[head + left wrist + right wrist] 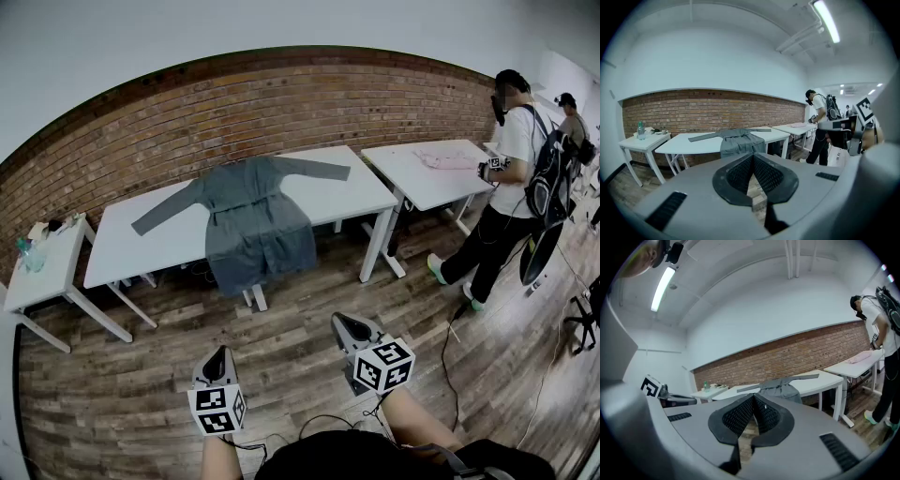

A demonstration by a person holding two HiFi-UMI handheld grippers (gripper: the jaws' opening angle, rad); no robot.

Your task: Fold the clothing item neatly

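Note:
A grey long-sleeved garment point(248, 220) lies spread on the long white table point(347, 192), sleeves out to both sides and its lower half hanging over the front edge. The same garment point(740, 140) shows far ahead in the left gripper view, and the garment point(780, 387) also in the right gripper view. My left gripper point(217, 361) and right gripper point(349, 328) are held low over the wooden floor, well short of the table. Both are shut with nothing between the jaws.
A small white side table point(47, 267) with a bottle point(25, 251) stands at the left. A second white table point(427, 173) at the right carries pink cloth point(445, 159). A person point(506, 187) with a backpack stands beside it; another person point(570, 117) is further back. Cables point(450, 366) lie on the floor.

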